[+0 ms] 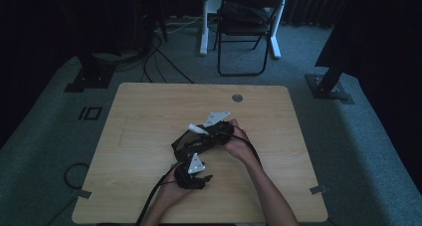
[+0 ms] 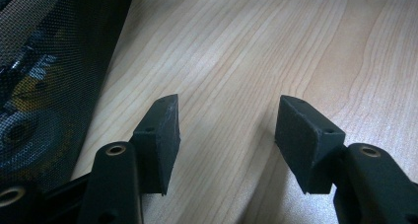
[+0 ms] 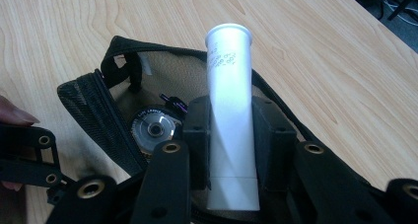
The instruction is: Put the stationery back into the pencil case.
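Note:
A white cylindrical tube [image 3: 229,86] with small printed text is clamped between the jaws of my right gripper [image 3: 229,140]. It pokes out over an open black zip pouch [image 3: 106,110]. Inside the pouch lies a round metal disc-shaped item [image 3: 155,129]. In the high view the right gripper [image 1: 203,131] holds the tube [image 1: 196,129] above the pouch [image 1: 183,145] at the table's middle. My left gripper [image 2: 226,135] stands open over bare wood with nothing between its pads, and the pouch's mesh side [image 2: 44,86] is just to its left. Seen from above, the left gripper [image 1: 205,178] sits just in front of the pouch.
The wooden table [image 1: 139,116] has a round cable hole [image 1: 237,97] near its far edge. A black folding chair [image 1: 246,22] and a white desk leg [image 1: 204,22] stand on the carpet beyond. Cables [image 1: 159,56] run across the floor at the back left.

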A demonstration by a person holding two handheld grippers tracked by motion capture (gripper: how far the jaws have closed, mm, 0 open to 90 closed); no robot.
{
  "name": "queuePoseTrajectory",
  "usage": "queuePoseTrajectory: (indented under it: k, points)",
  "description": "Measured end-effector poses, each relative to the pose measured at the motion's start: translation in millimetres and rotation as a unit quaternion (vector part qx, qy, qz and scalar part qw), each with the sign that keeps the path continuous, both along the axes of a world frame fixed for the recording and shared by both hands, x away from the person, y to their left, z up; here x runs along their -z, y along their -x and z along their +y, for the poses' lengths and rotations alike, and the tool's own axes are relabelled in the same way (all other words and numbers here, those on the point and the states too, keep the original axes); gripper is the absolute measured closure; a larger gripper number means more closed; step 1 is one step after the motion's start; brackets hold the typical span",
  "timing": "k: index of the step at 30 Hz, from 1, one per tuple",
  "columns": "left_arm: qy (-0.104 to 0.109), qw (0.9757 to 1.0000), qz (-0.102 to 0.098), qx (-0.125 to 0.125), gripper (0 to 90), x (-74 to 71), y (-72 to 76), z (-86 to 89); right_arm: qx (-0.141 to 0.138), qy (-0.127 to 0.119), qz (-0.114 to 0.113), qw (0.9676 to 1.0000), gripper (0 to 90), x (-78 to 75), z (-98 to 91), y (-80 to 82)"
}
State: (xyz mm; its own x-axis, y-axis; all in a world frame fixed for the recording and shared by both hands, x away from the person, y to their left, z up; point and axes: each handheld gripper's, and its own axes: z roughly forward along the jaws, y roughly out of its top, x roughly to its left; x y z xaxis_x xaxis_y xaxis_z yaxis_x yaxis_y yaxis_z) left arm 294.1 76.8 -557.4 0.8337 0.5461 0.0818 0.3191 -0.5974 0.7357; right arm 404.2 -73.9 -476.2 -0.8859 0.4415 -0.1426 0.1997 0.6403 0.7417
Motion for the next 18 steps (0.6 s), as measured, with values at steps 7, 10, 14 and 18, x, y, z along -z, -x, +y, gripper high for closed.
queuePoseTrajectory:
  k: [7, 10, 14, 18]
  points:
    - [0.001, 1.0000, 0.000, 0.000, 43.0, 0.2, 0.1, -0.2, 0.001, 0.003, 0.003, 1.0000, 70.8, 2.5, -0.2, -1.2]
    - [0.002, 1.0000, 0.000, -0.001, 43.0, 0.3, 0.2, -0.3, 0.002, 0.005, 0.006, 1.0000, 70.8, 4.2, -0.1, -1.8]
    - [0.001, 1.0000, -0.001, 0.000, 43.0, 0.2, 0.0, -0.1, 0.001, 0.009, 0.009, 0.9999, 70.8, 7.5, -0.3, -1.6]
    - [0.001, 1.0000, -0.001, 0.000, 43.0, 0.2, 0.0, -0.1, 0.003, 0.013, 0.014, 0.9998, 70.8, 11.4, -1.2, -2.2]
